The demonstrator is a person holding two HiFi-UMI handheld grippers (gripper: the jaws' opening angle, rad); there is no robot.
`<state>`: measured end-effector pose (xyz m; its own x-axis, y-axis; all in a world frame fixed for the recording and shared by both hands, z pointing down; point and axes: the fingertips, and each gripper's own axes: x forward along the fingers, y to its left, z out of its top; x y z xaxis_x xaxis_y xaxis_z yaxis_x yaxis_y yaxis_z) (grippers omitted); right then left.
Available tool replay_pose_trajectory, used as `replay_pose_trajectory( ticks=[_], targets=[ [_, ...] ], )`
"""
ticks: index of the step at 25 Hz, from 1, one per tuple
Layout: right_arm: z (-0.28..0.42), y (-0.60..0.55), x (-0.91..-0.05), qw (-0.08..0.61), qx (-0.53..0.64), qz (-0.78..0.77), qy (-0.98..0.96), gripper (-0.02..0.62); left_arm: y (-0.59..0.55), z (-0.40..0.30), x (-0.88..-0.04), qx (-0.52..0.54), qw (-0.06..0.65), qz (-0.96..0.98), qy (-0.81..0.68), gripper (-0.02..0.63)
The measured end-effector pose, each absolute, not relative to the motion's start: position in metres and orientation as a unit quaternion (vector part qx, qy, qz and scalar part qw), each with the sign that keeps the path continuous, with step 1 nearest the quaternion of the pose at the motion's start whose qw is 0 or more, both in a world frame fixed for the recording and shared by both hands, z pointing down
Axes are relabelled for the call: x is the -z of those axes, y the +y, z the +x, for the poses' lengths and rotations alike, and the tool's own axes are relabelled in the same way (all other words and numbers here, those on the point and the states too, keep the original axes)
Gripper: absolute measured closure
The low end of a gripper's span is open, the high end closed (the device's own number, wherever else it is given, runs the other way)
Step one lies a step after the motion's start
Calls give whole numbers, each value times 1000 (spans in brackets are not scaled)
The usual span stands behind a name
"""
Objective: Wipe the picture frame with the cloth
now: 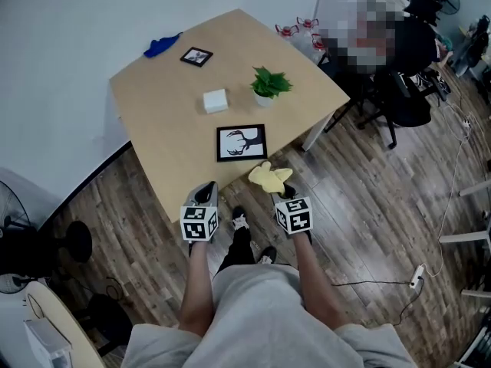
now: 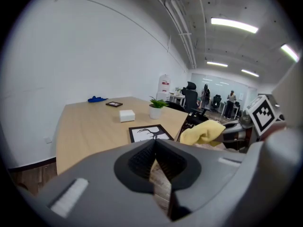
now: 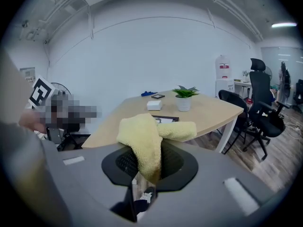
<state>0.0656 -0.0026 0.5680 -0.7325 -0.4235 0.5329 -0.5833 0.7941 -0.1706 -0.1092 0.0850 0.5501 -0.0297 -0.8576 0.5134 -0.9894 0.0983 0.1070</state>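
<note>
Right hand-held gripper point(image 1: 285, 193) clamps yellow cloth point(image 1: 268, 176) | left hand-held gripper point(image 1: 205, 193) closed, empty

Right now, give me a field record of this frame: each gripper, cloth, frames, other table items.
left gripper: shut, empty, by the table's near edge
right gripper: shut on cloth
cloth: yellow, not touching the frame
frame: flat, near the table edge, antlered-animal print
small frame: far side
also on table: plant, white box, blue item
wiping: not yet begun
</note>
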Motion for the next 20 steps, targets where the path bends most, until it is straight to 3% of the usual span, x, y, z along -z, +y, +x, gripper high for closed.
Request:
replay_pose_trajectory(
  ticks=[20],
  targets=[
    [83,40,-551,212,-178,255,-926,538,101,-59,-526,-118,209,675,-698,554]
  ],
)
